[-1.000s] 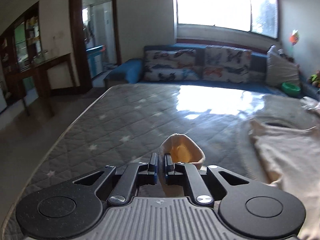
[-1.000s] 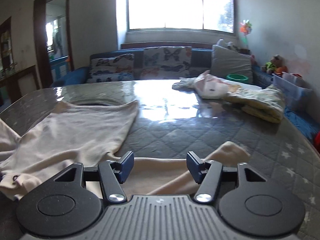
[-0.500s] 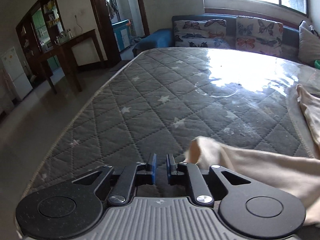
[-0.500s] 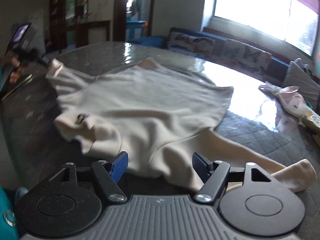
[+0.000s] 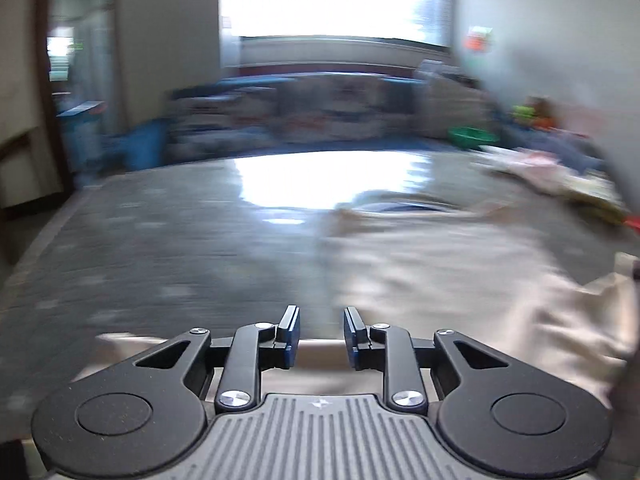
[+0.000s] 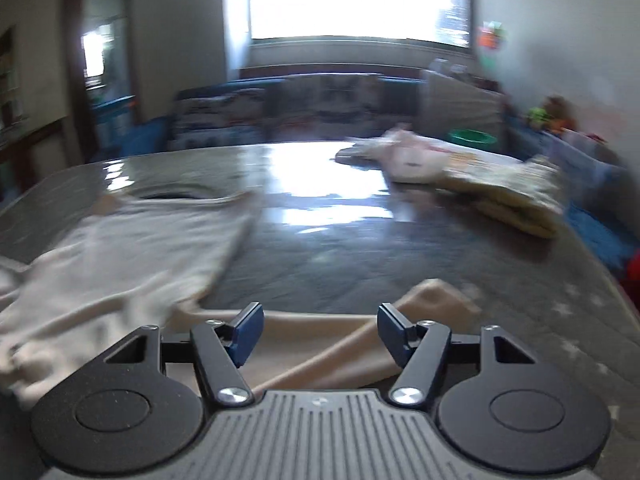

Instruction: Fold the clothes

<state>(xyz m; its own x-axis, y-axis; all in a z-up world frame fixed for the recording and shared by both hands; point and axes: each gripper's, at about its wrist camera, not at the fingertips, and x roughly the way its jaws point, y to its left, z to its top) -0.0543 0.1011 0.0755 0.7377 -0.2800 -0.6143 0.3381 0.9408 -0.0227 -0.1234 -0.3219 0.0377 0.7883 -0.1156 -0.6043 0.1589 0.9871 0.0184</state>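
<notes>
The cream garment point(image 6: 120, 256) lay spread flat on the grey quilted mattress point(image 6: 360, 264) in front of you, soft knit, gently rumpled, its round neck opening point(image 6: 172, 196) facing the far window. From your right wrist view, it filled the left half, and one long sleeve point(image 6: 340, 344) ran out across the mattress toward the right, its rounded cuff end lying just past your right gripper point(image 6: 318, 334). That gripper hung over the sleeve with its blue-padded jaws spread wide, released, nothing between them.

From your left wrist view, the same garment point(image 5: 460, 272) covered the right side, bunched into folds near the right edge, and a pale strip of its fabric ran across just beneath your left gripper point(image 5: 322, 336). Those jaws stood parted with a clear gap, holding nothing.

Beyond the garment, the mattress showed diamond stitching with small pale stars, and a glossy patch threw back hard window glare point(image 6: 332, 184). A loose pile of pink and yellow clothes point(image 6: 460, 176) sat at the far right, well apart from the cream one. A green bowl point(image 6: 472, 136) and a blue sofa with patterned cushions point(image 6: 320, 104) stood behind, everything blurred.
</notes>
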